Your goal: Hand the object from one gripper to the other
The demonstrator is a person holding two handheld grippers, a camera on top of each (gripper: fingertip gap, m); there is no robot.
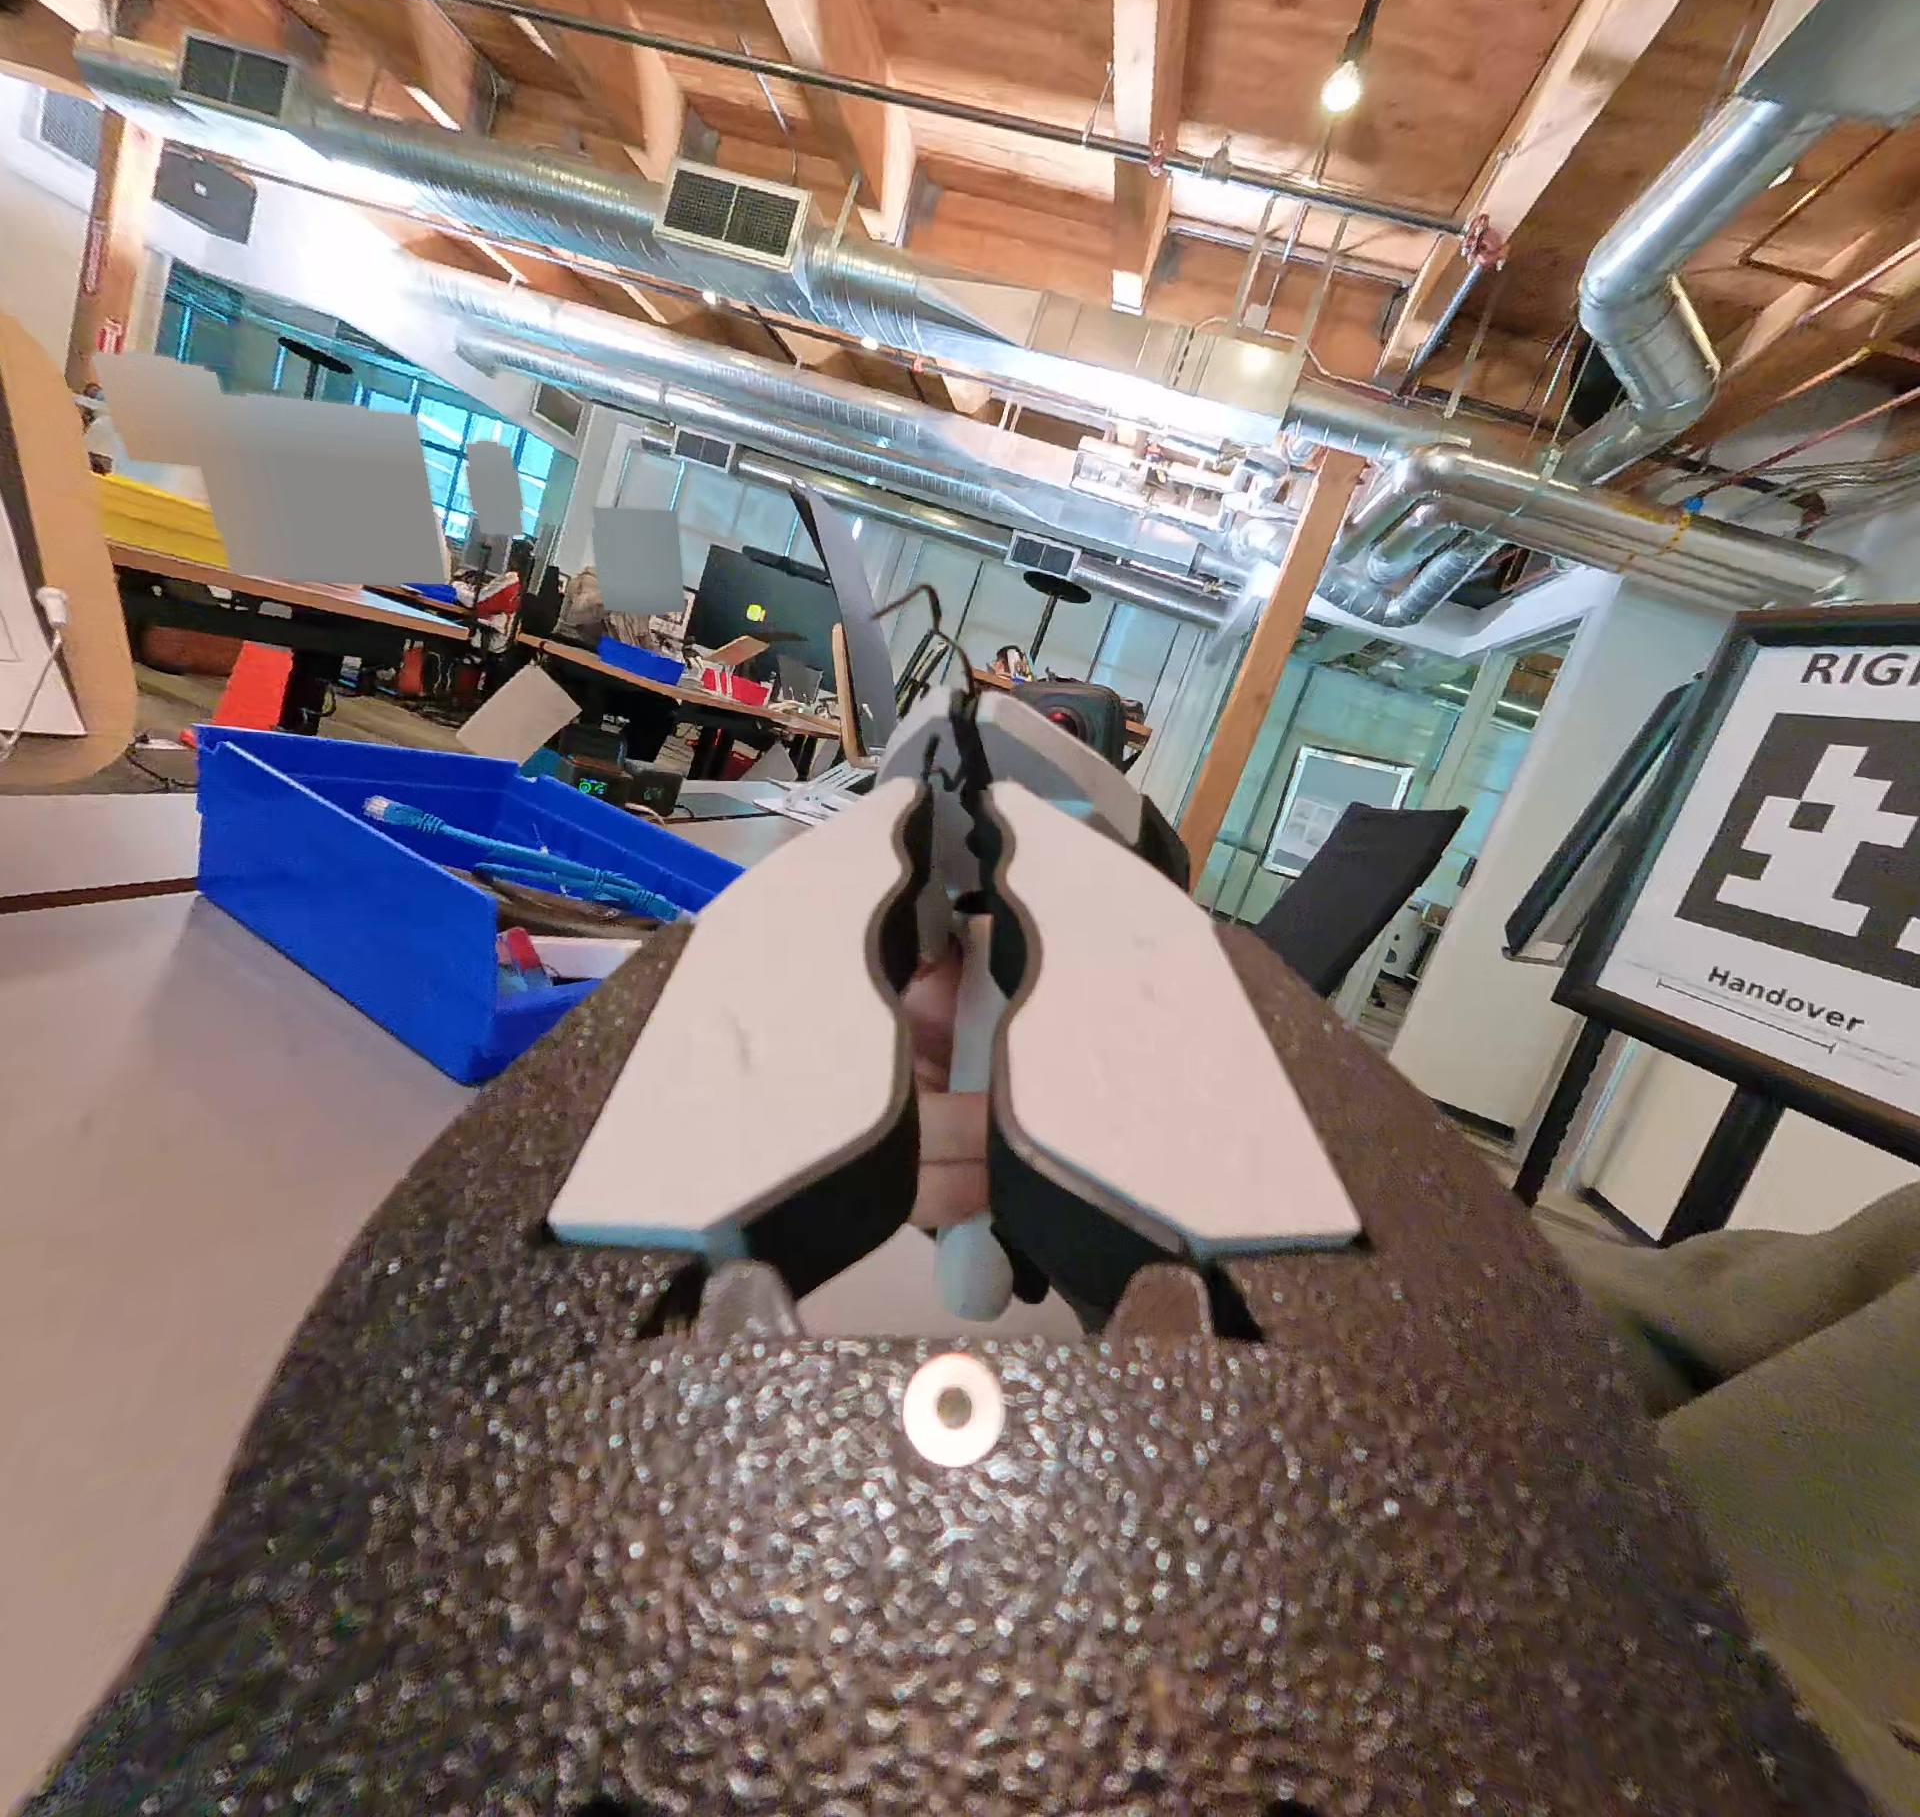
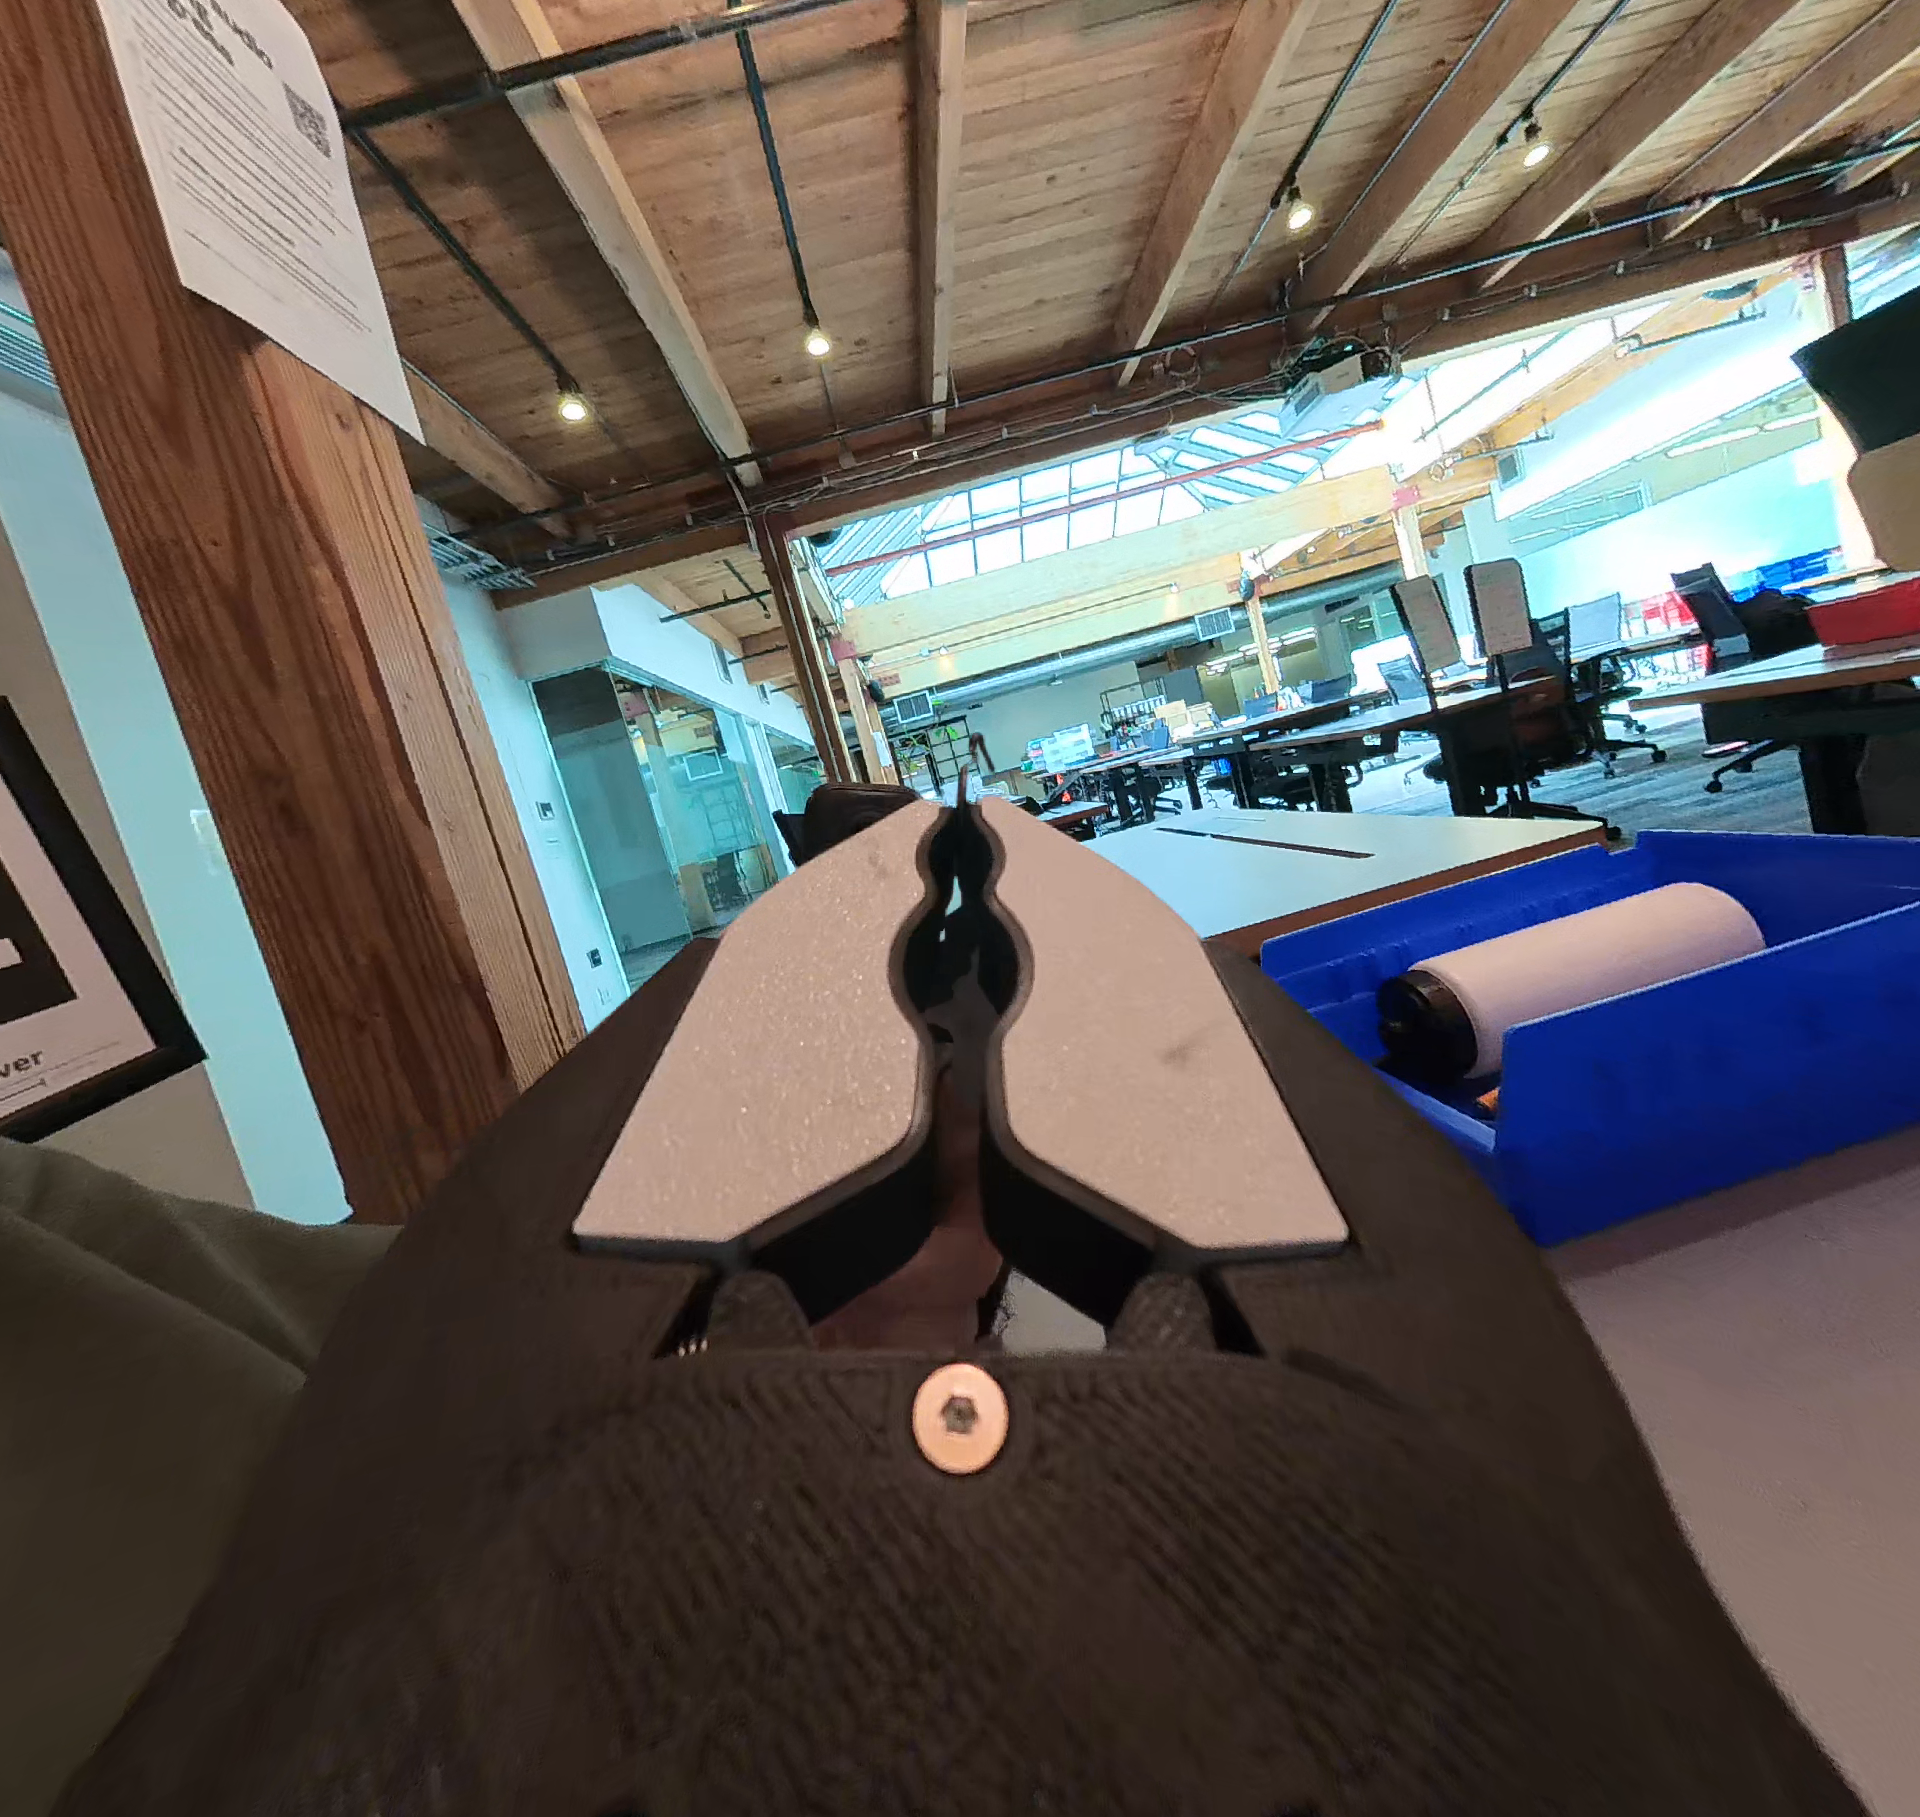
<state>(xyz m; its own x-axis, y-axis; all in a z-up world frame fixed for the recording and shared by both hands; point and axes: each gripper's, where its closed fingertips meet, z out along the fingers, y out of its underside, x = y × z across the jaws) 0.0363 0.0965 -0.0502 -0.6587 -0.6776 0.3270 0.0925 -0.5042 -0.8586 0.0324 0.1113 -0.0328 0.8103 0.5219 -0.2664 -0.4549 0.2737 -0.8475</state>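
Observation:
A tool with a grey handle [image 1: 971,1050] and thin black wire ends [image 1: 925,614] runs lengthwise between the fingers of my left gripper [image 1: 940,791], which is shut on it. My right gripper [image 1: 977,728] faces it tip to tip just beyond, and its jaws look closed on the tool's black front part. In the right wrist view my right gripper [image 2: 964,811] is shut, with a thin black tip [image 2: 971,770] sticking up between its fingertips. The left gripper's dark body [image 2: 842,806] shows just behind. Both are held above the table.
A blue bin [image 1: 343,894] holding blue cables stands on the grey table [image 1: 156,1144] to the left. Another blue bin [image 2: 1662,1071] holds a white roll [image 2: 1590,946]. A framed marker sign [image 1: 1766,884] and a wooden post [image 2: 281,624] stand close by. An olive sleeve [image 2: 125,1352] shows. Left and right tips are no more than a few centimetres apart.

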